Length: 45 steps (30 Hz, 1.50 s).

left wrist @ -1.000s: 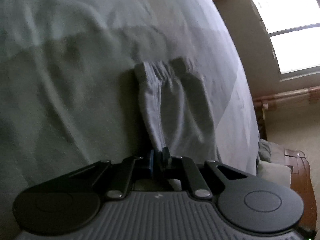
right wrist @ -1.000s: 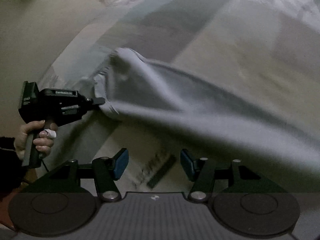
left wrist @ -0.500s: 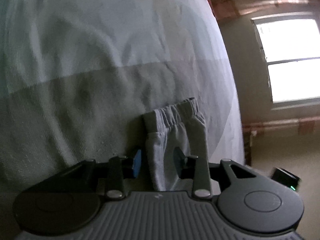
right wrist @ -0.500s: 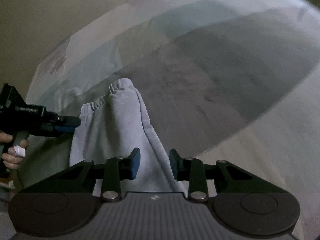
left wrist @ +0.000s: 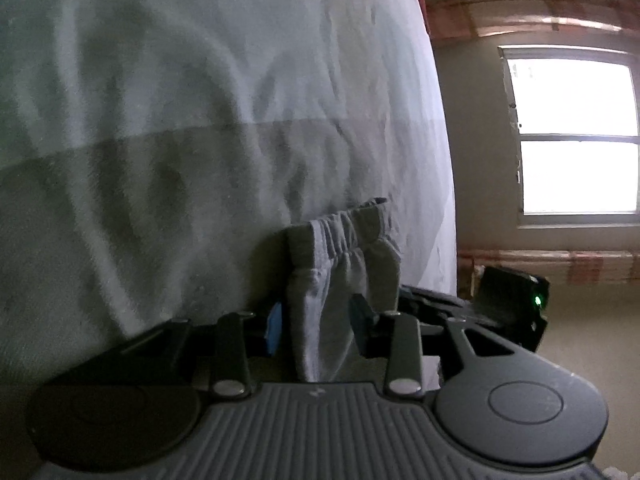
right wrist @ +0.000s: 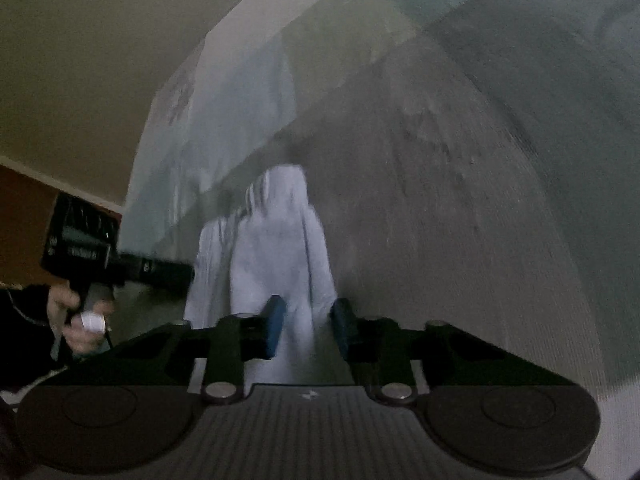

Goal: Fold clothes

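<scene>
Grey sweatpants [left wrist: 344,276] with an elastic waistband lie bunched near the edge of a bed with a pale green cover [left wrist: 200,120]. My left gripper [left wrist: 316,326] is open, its blue-padded fingers either side of the fabric. The pants also show in the right wrist view [right wrist: 276,252], where my right gripper [right wrist: 306,326] is open with the cloth lying between its fingers. The left gripper [right wrist: 120,260], held in a hand, shows in the right wrist view, touching the pants' left side. The right gripper's body [left wrist: 504,300] shows in the left wrist view.
The bed's edge runs along the right in the left wrist view, with a bright window [left wrist: 576,136] and beige carpet [left wrist: 592,328] beyond. In the right wrist view the bed cover [right wrist: 480,160] stretches ahead, with a wall [right wrist: 80,60] at the left.
My left gripper opened and let go of the pants. My right gripper moved in from the side and now straddles the pants. The pants dropped from stretched out to bunched on the bed.
</scene>
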### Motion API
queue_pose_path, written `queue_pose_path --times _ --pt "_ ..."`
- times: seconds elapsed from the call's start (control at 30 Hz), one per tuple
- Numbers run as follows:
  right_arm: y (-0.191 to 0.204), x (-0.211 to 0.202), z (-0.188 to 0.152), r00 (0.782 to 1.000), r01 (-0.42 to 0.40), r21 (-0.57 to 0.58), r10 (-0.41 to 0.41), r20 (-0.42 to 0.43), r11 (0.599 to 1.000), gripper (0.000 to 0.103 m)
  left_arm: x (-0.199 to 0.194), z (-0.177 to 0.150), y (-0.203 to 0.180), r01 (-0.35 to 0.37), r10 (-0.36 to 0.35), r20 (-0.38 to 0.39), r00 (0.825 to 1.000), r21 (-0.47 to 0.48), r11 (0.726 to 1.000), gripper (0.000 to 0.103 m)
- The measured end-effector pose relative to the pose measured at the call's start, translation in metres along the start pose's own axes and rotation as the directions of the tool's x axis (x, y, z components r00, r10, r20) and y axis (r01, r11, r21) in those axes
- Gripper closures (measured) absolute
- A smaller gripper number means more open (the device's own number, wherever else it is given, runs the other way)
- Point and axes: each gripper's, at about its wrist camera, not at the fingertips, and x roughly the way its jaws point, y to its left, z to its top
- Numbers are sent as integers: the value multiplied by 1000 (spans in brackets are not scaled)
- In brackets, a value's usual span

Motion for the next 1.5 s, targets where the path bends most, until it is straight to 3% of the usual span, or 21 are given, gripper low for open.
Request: queue_pose_path --times 0.07,0.17,0.33,0.43,0.53,0.77,0.87,0.9,0.97,1.1,1.23,1.3,1.37,1.5 --pt "-9 -1 -4 999 -41 43 40 27 998 83 2 2 -5 -7 7 4 1000 16 1000 70" --pt "-4 -5 -19 996 -4 38 1 88 999 94 7 2 -13 -62 61 16 998 78 995 96" --pt "24 -20 -28 972 162 -20 -156 176 987 97 17 8 -38 -119 116 29 993 206 971 99" --pt "27 -47 -25 944 240 -3 -233 234 971 97 23 23 -62 -79 72 37 997 278 957 99" --pt "23 -78 -20 905 317 33 -313 286 948 97 41 43 -92 -41 30 35 999 353 935 99" --pt "15 -125 -12 787 441 169 -470 399 881 96 81 72 -157 -2 -22 44 999 493 870 99" --pt "6 -124 -16 751 482 225 -532 391 847 83 88 73 -142 -76 68 35 997 477 875 98" --pt "4 -123 -20 740 492 243 -548 390 836 83 91 72 -139 -112 107 38 994 484 868 98" --pt "6 -126 -34 733 489 256 -552 399 834 82 95 70 -132 -175 175 47 983 498 850 97" --pt "8 -144 -75 742 508 248 -565 359 825 76 72 62 -127 -227 208 97 973 543 809 94" --pt "7 -163 -138 747 563 255 -616 251 786 69 65 45 -145 -242 230 103 968 637 732 86" --pt "5 -170 -171 745 587 270 -640 187 763 64 75 28 -161 -209 232 68 970 716 666 81" --pt "-1 -175 -204 744 604 292 -656 127 742 60 87 6 -174 -160 240 22 971 803 574 80" --pt "-13 -173 -249 754 607 325 -655 52 725 61 119 -48 -192 -53 256 -45 966 930 363 79"
